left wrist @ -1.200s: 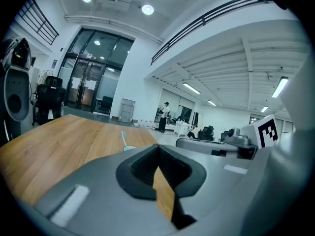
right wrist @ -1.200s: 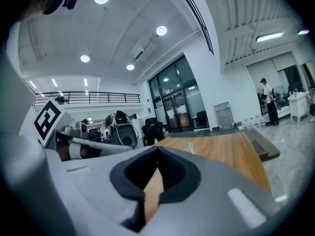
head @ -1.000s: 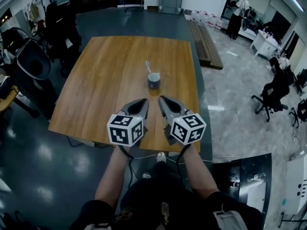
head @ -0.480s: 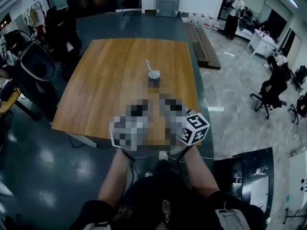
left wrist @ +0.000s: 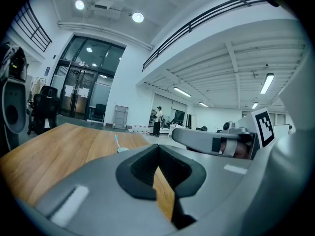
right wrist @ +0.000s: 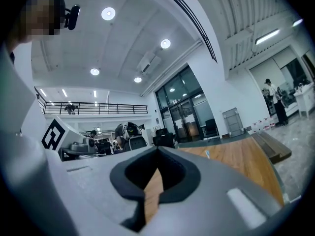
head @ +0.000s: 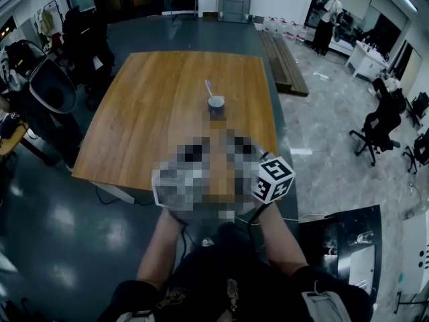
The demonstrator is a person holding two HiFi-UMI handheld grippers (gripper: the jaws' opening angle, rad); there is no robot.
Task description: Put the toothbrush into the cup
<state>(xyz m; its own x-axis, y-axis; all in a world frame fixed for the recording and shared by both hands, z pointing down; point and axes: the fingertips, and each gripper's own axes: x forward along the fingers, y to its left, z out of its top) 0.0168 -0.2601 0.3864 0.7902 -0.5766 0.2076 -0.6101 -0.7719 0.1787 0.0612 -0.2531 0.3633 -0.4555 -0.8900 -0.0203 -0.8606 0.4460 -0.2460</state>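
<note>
2 tools we hold, jaws pressed together on nothing — left gripper, right gripper — well apart from the cup, the toothbrush leaning inside.

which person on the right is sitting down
The dark-clothed person on the office chair at the right edge; the other person stands farther back.

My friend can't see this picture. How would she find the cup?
Find the big wooden table in the middle of the room. Right of its centre stands a small dark cup with a pale rim. It is the only thing standing on the tabletop, and a toothbrush sticks up out of it.
</note>
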